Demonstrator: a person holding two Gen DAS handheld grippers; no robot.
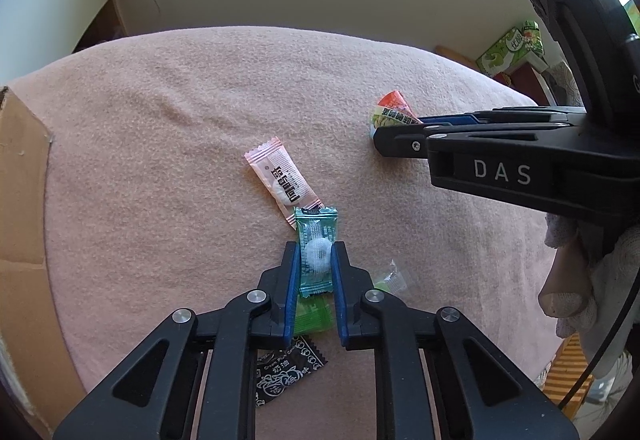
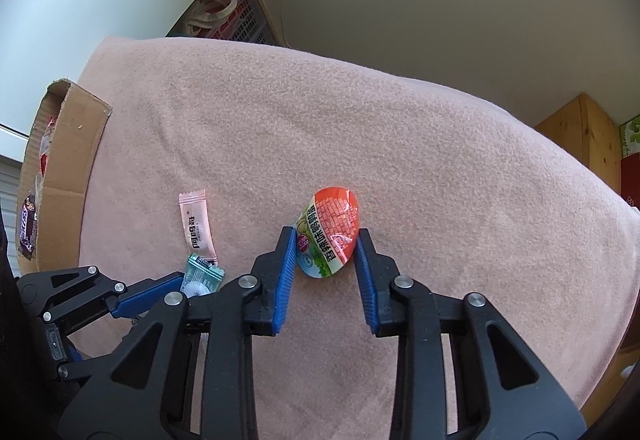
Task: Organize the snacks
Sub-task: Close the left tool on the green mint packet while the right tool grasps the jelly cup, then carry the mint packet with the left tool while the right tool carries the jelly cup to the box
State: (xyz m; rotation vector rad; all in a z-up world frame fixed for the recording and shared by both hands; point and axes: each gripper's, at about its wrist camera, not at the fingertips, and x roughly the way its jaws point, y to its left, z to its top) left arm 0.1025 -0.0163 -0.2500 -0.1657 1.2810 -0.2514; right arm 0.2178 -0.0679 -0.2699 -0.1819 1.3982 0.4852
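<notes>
White letters "DAS" stand on the right gripper (image 1: 396, 134). The black wrapper (image 1: 286, 370) reads "Cream Plum Candy". A chocolate bar (image 2: 27, 226) in the cardboard box (image 2: 68, 176) shows "SNICKERS", partly legible.

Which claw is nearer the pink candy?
Left. The left claw grips the teal candy that overlaps the pink candy at its near end; the right claw is off to the side, closed on the orange packet.

Left wrist camera: rides behind own fingers, aimed steeply down, close over pink blanket (image 1: 160, 112); right gripper (image 1: 378, 134) enters from right edge. Right wrist camera: same steep close look; left gripper (image 2: 182, 286) at lower left. Shared: pink sachet (image 1: 282, 180) (image 2: 197, 226), cardboard box (image 1: 20, 176) (image 2: 68, 168) at left edge.
</notes>
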